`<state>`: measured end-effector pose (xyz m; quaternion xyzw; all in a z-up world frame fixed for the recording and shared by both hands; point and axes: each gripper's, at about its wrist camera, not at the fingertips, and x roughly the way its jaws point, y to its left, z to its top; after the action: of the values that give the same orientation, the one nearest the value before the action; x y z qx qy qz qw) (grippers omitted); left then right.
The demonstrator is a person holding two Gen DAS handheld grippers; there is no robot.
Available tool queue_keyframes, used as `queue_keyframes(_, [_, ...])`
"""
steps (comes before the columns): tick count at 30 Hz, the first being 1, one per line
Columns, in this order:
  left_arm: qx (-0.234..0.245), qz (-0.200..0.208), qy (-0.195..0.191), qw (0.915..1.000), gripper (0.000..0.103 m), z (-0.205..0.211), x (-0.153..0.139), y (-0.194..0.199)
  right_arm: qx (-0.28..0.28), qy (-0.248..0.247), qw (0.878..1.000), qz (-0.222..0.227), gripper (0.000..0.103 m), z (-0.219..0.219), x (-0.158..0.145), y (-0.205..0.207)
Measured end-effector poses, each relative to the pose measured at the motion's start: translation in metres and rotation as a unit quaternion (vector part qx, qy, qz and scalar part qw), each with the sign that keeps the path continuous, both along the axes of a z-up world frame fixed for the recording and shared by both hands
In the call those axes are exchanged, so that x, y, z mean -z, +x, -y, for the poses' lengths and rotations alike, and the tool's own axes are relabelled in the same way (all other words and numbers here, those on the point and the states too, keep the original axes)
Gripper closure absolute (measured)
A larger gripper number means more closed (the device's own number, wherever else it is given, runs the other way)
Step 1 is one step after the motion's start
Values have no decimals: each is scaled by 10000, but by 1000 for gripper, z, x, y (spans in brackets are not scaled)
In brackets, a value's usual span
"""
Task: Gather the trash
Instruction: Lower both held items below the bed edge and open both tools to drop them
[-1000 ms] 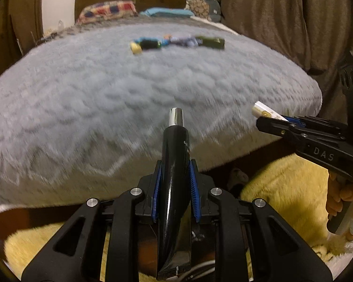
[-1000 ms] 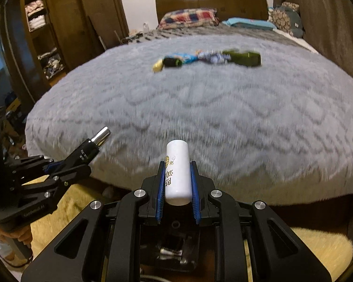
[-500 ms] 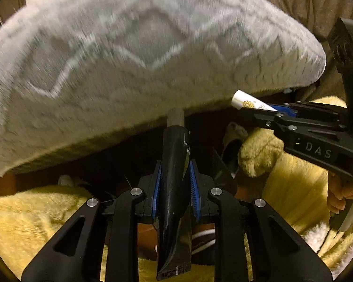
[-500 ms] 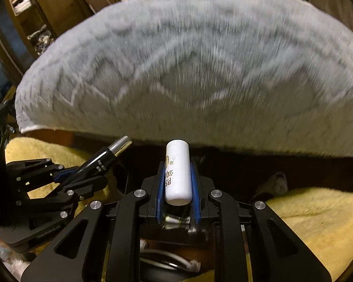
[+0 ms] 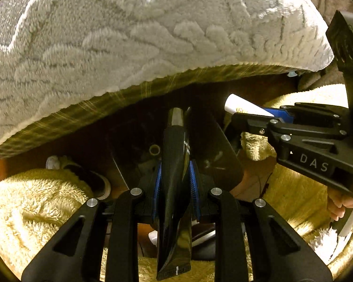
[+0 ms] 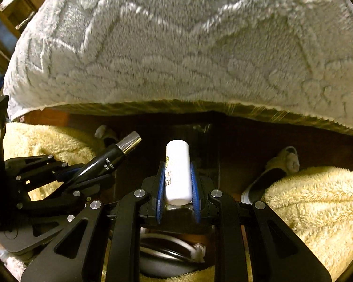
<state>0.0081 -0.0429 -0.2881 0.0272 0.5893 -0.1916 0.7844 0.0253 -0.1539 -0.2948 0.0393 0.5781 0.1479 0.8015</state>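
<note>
My left gripper (image 5: 175,178) is shut on a black tube with a silver cap (image 5: 175,164), which points forward and down. It also shows in the right wrist view (image 6: 110,159). My right gripper (image 6: 177,183) is shut on a white tube with printed text (image 6: 178,169); it also shows in the left wrist view (image 5: 244,107), to the right of the black tube. Both grippers hang low in front of the bed, over a dark bag or bin opening (image 5: 214,141) on the floor.
The grey fleece bed cover (image 5: 141,35) overhangs above. Yellow fluffy rugs (image 6: 317,199) lie on both sides. Slippers (image 6: 277,164) lie at the bed's foot; another lies on the left (image 5: 82,176). White cables (image 6: 176,246) lie below my right gripper.
Both grippers have dropped from above the bed top to floor level in front of it and tilted down. The trash on the bed has left view. Both still hold their tubes.
</note>
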Motion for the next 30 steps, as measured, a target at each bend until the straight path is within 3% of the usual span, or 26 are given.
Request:
queue_keyframes(8, [-114, -217, -35, 9997, 82, -11, 16, 1, 74, 65, 9999, -21, 81, 7, 7, 7])
queue_keyframes(13, [-178, -76, -30, 9998, 69, -15, 10, 1, 170, 96, 9998, 6, 78, 19, 5, 9])
queue_keyframes(14, [-188, -41, -11, 9998, 68, -15, 8, 0, 203, 100, 9997, 27, 75, 21, 3, 9])
queue_keyframes(16, [-208, 22, 14, 9998, 65, -15, 3, 0, 252, 121, 9996, 71, 56, 24, -3, 9])
queue_keyframes(20, [-237, 193, 88, 9995, 58, -16, -9, -1, 413, 154, 9988, 215, 40, 31, -13, 8])
queue_keyframes(24, [-236, 403, 144, 9988, 44, -18, -23, -3, 558, 139, 9975, 400, 17, 39, -27, 6])
queue_keyframes(28, [-229, 606, 184, 9977, 30, -17, -40, -5, 626, 96, 9963, 573, 7, 44, -44, 6])
queue_keyframes(30, [-240, 760, 208, 9966, 26, -18, -53, -5, 697, 8, 9952, 686, 6, 44, -54, 6])
